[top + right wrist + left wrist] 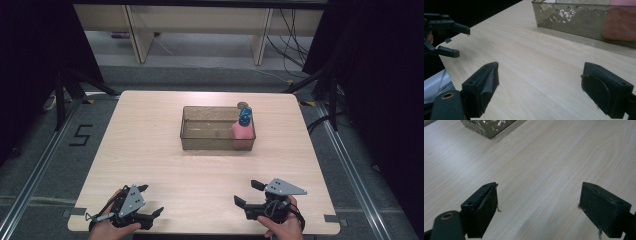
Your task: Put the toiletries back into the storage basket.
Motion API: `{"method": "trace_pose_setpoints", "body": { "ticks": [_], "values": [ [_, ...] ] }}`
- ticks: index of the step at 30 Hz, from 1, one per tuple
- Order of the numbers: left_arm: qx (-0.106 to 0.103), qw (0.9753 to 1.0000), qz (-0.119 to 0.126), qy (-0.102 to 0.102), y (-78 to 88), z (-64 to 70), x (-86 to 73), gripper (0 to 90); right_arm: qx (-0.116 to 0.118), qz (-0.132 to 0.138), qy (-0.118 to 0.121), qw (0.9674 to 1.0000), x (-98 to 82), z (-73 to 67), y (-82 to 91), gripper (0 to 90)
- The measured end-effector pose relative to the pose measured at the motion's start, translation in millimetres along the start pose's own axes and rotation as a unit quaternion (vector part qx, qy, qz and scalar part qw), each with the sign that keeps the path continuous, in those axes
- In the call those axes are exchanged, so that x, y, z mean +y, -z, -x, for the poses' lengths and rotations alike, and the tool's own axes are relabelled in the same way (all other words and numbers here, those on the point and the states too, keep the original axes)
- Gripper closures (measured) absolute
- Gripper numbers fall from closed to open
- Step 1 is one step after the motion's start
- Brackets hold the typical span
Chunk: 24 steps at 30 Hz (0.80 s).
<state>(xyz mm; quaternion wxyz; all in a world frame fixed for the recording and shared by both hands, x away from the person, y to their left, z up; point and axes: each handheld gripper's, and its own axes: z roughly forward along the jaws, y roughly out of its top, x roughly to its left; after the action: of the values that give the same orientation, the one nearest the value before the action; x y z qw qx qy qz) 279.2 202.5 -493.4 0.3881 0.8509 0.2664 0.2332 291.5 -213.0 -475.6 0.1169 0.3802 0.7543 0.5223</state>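
Resting at the table's [150, 150] near edge, left gripper [150, 200] and right gripper [250, 192] gape empty — the high view alone reveals a blue-capped pink bottle [243, 131] in the bin's [200, 137] right end.

A single mark can be read: a large black numeral "5" [80, 135], made of dark tape strips, stands on the grey carpeted floor [45, 170] just beside the left edge of the light wooden table [150, 150] in the high view.
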Motion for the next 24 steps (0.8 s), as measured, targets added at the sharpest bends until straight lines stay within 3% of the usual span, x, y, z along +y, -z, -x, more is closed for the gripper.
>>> {"method": "trace_pose_setpoints", "body": {
  "ticks": [1, 2, 4, 6, 7, 18, 24],
  "values": [
    [0.000, 1.0000, 0.001, -0.001, 0.0, -0.2, 0.0, 14.8, 0.006, 0.000, -0.012, 0.9999, -0.8, -2.7, 1.5, 15.6],
    [0.001, 1.0000, 0.001, -0.001, 0.0, -0.3, 0.1, 14.8, 0.002, -0.001, 0.002, 1.0000, -1.2, -1.2, 2.2, 15.6],
    [0.000, 1.0000, 0.000, -0.001, 0.2, 0.0, 0.0, 14.8, 0.002, 0.001, 0.004, 1.0000, -2.8, -1.6, 2.7, 15.5],
    [0.002, 1.0000, 0.001, -0.001, 0.1, -0.2, 0.0, 14.8, -0.001, -0.003, -0.010, 0.9999, -4.2, -4.2, 4.7, 15.5],
    [0.001, 1.0000, 0.001, -0.001, 0.1, -0.3, 0.0, 14.8, 0.000, 0.001, 0.002, 1.0000, -4.8, -3.0, 5.3, 15.5],
    [0.004, 1.0000, 0.001, -0.002, -0.4, 1.2, -0.2, 14.8, -0.003, 0.007, -0.003, 1.0000, -10.9, -5.6, 14.8, 15.5],
    [0.005, 1.0000, 0.001, 0.000, -0.6, 1.3, -0.3, 14.9, -0.006, -0.003, -0.001, 1.0000, -12.4, -6.7, 16.7, 15.5]
  ]
}}
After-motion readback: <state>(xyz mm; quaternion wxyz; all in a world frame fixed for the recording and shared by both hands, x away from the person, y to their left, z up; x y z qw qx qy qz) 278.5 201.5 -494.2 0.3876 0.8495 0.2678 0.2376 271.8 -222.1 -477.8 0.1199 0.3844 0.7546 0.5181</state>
